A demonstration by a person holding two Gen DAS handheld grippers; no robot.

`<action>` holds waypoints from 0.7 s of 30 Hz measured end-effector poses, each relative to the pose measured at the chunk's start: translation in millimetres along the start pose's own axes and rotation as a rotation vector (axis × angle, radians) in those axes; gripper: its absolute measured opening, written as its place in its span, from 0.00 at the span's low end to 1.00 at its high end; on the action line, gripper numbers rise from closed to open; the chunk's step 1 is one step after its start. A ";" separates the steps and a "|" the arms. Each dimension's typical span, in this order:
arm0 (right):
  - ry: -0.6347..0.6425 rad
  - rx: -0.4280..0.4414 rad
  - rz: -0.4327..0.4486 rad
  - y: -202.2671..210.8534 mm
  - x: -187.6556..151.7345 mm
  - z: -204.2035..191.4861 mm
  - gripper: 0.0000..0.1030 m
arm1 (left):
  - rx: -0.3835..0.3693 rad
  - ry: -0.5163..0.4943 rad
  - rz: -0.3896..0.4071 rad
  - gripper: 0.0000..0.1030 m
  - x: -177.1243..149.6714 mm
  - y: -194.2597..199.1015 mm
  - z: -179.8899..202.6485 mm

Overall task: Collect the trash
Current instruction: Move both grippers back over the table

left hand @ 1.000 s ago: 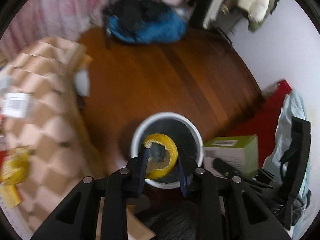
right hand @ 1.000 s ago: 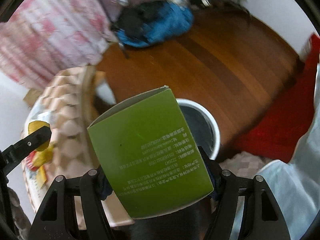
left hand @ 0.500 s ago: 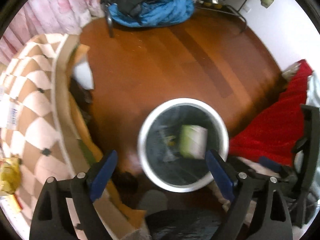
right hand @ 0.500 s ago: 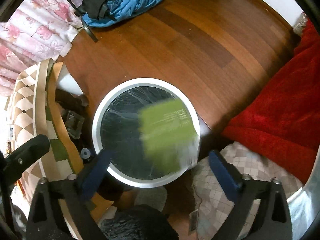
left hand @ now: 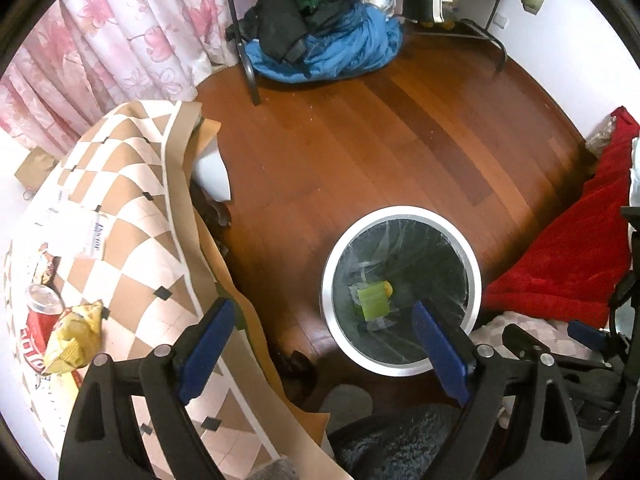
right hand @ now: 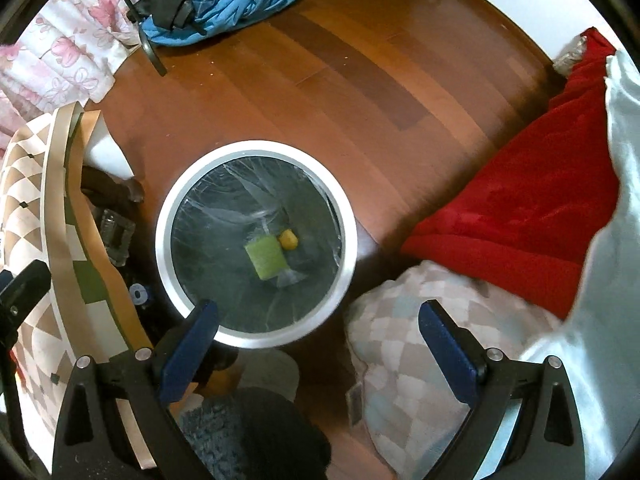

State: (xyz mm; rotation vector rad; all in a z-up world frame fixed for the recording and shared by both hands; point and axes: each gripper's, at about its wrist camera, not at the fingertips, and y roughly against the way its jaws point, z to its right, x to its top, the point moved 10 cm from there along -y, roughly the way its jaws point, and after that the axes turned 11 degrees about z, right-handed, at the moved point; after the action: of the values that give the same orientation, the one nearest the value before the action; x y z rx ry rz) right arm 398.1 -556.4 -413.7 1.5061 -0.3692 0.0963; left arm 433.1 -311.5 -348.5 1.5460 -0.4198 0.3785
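A: Left wrist view: the left tool [left hand: 320, 336] hangs over the floor with its blue pads spread wide and nothing between them. Below it the white-rimmed bin [left hand: 400, 212] stands on the wood floor, and in its liner lie a green box [left hand: 374, 300] and a bit of orange peel [left hand: 387, 288], touching each other.

B: The right wrist view agrees. The right tool [right hand: 318, 334] points almost straight down, jaws as wide as they go, empty. The box [right hand: 266, 258] and the peel [right hand: 288, 239] sit at the bottom of the bin [right hand: 256, 148].

A: So I judge a drop-off step finished: both tools are free and those two pieces are in the bin.

B: What is left to collect?

A: On the checked tabletop [left hand: 132, 208] to the left there is a crumpled yellow snack bag [left hand: 74, 336] leaning against a red can [left hand: 40, 312], with some papers [left hand: 76, 228] further back. Those look like the remaining trash.

B: Then the next move calls for swinging a tool away from the bin and over the tabletop, the left one being nearer.

A: Yes. The bag is soft and crinkled, so the pads should close on a raised fold. The can is open at the top; I cannot tell whether it is empty, so it should stay upright when carried.
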 end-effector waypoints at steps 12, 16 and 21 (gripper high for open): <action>0.000 0.034 0.093 84.8 4.6 -3.7 0.98 | -0.042 0.019 0.119 0.88 22.7 74.9 -3.4; -0.004 0.060 0.140 121.4 8.5 -6.3 0.98 | -0.037 0.038 0.160 0.88 31.6 107.0 -13.6; -0.012 0.135 0.216 177.6 15.5 -23.1 0.98 | -0.038 0.129 0.239 0.88 45.1 145.1 -54.4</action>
State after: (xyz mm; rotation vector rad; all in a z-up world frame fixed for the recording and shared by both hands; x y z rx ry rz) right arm 365.5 -523.4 -240.0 1.5965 -0.5431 0.2881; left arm 403.0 -259.2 -198.8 1.4289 -0.5095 0.6484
